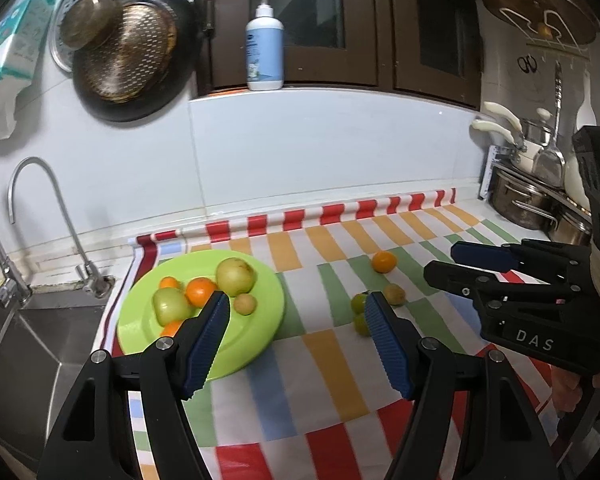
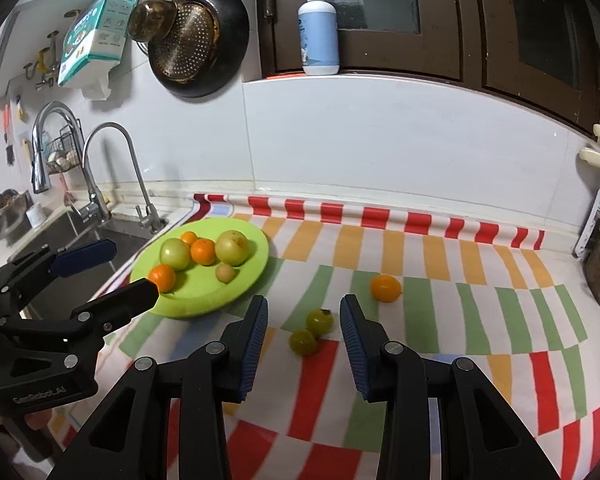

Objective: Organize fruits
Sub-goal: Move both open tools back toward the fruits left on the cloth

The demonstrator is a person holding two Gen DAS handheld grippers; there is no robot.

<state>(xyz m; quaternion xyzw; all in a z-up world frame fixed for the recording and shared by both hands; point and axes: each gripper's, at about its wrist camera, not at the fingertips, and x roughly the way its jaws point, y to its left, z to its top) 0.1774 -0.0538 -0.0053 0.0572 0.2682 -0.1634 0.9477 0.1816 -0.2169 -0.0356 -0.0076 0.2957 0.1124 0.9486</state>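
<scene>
A lime-green plate (image 1: 260,320) (image 2: 256,270) lies on the striped cloth and holds several fruits: two green apples (image 2: 232,247), oranges (image 2: 203,251) and a small tan fruit (image 2: 225,273). On the cloth to its right lie two small green fruits (image 2: 312,332) (image 1: 359,312), a small tan fruit (image 1: 394,294) and an orange (image 2: 385,288) (image 1: 384,261). My left gripper (image 1: 298,316) is open and empty over the plate's right edge. My right gripper (image 2: 304,316) is open and empty just before the two green fruits.
A sink (image 2: 80,236) with taps (image 2: 112,168) lies left of the plate. Pots (image 1: 528,200) stand at the right. A pump bottle (image 2: 318,32) sits on the window ledge. Pans (image 2: 196,40) hang on the wall.
</scene>
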